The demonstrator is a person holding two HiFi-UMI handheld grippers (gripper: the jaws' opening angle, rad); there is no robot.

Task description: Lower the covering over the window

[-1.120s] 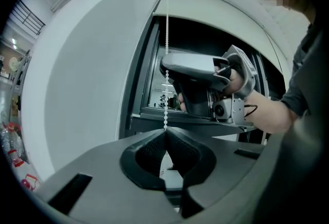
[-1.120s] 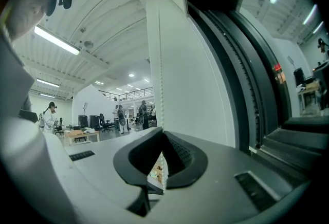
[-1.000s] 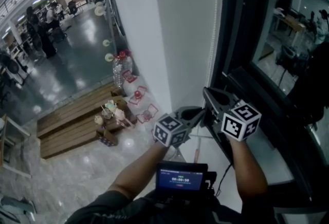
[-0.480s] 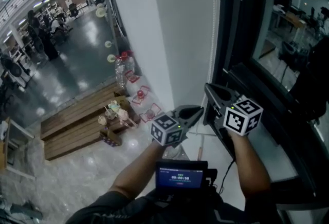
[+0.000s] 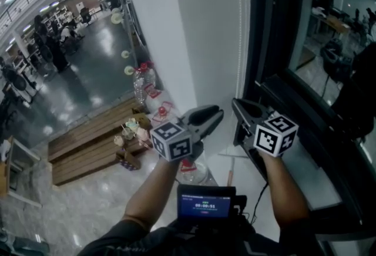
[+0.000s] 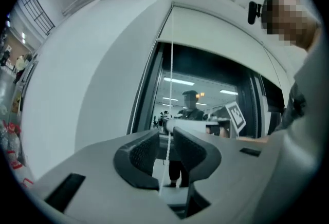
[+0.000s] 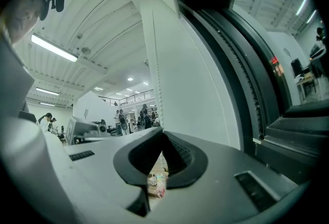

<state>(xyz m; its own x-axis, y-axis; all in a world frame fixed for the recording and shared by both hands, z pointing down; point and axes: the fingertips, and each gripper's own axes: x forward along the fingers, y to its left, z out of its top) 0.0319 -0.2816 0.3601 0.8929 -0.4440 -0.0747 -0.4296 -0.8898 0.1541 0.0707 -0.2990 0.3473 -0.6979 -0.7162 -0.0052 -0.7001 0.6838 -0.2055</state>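
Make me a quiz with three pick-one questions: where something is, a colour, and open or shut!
1. Where does the cord run? A. between the left gripper's jaws B. on the floor C. round a bottle
2. What colour is the wall beside the window? A. red B. white C. green
3. How are the right gripper's jaws? A. wide apart B. together C. missing
1 A: the left gripper view shows it in their gap. 2 B: white in the head view. 3 B: their tips meet in its own view.
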